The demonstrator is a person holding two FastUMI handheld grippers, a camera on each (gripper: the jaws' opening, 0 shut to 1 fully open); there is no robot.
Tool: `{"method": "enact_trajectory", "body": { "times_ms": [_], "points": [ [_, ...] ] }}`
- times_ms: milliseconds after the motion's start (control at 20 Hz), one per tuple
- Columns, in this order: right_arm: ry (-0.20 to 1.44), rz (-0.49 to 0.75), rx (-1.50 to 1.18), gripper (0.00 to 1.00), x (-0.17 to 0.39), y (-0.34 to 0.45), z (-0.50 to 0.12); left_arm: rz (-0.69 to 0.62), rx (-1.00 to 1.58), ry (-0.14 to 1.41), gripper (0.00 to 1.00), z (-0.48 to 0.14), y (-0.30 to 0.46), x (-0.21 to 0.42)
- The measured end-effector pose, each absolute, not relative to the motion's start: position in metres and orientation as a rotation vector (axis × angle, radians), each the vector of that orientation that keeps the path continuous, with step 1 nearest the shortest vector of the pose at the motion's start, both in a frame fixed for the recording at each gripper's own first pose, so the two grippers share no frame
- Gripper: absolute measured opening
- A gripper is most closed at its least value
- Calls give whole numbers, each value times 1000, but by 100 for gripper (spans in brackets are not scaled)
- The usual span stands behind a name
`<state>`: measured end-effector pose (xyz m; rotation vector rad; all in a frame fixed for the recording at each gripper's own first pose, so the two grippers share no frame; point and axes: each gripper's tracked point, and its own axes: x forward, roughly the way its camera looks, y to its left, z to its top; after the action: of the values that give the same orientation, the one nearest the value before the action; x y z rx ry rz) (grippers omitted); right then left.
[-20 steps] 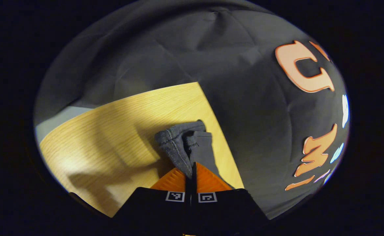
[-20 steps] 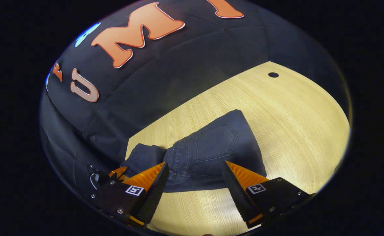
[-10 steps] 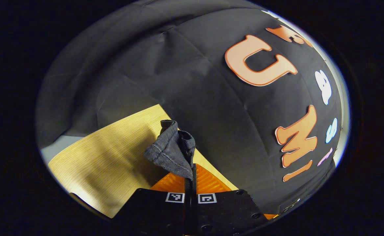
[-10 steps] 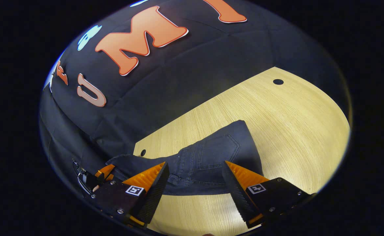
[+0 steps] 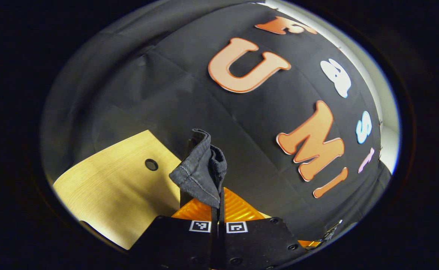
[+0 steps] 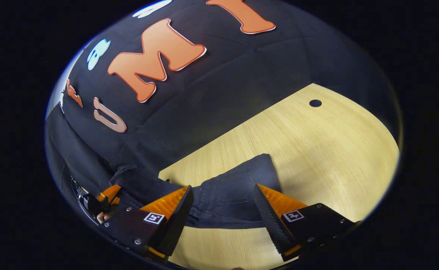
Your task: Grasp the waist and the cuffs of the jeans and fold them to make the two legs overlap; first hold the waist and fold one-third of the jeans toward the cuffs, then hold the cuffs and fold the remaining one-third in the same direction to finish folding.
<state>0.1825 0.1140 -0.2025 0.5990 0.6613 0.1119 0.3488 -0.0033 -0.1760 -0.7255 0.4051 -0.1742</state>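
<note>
Left tongs (image 5: 218, 195) were clamped on the jeans' cuffs (image 5: 200, 170), bunched at 12 o'clock above them. Right tongs (image 6: 223, 210) gaped wide, holding nothing, with the jeans (image 6: 227, 193) on the tabletop (image 6: 317, 150) between their fingers.

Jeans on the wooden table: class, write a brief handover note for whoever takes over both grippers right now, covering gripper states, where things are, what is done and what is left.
Left gripper: shut on a bunched denim end of the jeans, lifted above the table.
Right gripper: open, jaws wide, over the pocket end of the jeans, gripping nothing; the denim there lies flat on the table.
Done: one end is picked up; whether the legs already overlap cannot be told.
Left: bring the held end over, then fold in thirds, waist first, cuffs after.
</note>
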Motion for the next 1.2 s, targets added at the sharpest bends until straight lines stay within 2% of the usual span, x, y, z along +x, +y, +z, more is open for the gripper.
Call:
{"method": "enact_trajectory", "body": {
  "times_ms": [300, 600, 950, 1200],
  "points": [
    [652, 126, 615, 98, 175, 66, -199, -243, -609, 409, 1, -149, -106, 332],
    [655, 137, 606, 98, 168, 21, -202, -337, -525, 478, 1, -155, -213, 307],
    [670, 144, 620, 98, 166, -20, -211, -438, -383, 646, 1, -234, -339, 278],
    [705, 132, 591, 98, 154, -44, -227, -440, -221, 775, 1, -302, -393, 259]
  ]
}}
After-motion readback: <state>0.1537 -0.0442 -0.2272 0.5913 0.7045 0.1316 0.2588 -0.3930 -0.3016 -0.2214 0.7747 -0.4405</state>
